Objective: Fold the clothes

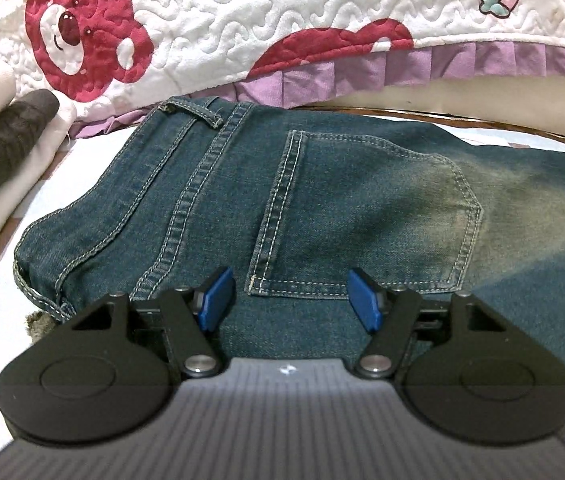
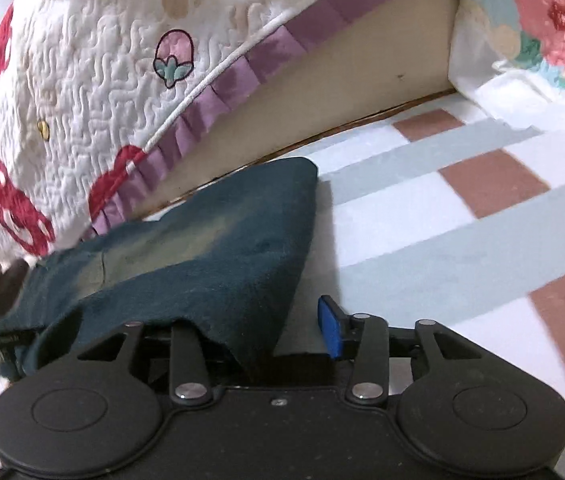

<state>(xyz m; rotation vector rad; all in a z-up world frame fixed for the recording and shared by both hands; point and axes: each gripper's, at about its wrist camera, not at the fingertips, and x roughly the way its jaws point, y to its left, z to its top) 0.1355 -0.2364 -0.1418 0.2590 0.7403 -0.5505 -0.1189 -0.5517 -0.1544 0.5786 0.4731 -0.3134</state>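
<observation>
**Left wrist view: denim dead ahead, long axis running across the frame**

Left wrist view shows my left gripper (image 1: pixel 289 300) spread wide, its blue pads apart and holding nothing, hovering low over the dark blue-green denim jeans (image 1: pixel 322 208). The stitched back pocket (image 1: pixel 362 216) sits just beyond the pads at frame centre, with the waistband and belt loop (image 1: pixel 194 114) toward the upper left. The jeans lie flat on the pink-and-grey checked bed sheet (image 2: pixel 462 216), stretching from left edge to right edge of that frame.

In the right wrist view, my right gripper (image 2: pixel 266 332) meets the other end: a folded denim edge drapes from the centre down over the left finger, hiding it. The right blue pad (image 2: pixel 331 327) stands clear beside the cloth, so I judge those fingers parted, nothing pinched.

A white quilted bear-print blanket (image 1: pixel 242 20) lies behind the jeans.

I judge the next fold must run along that left-right axis, and the right gripper sits nearer a free edge.
</observation>
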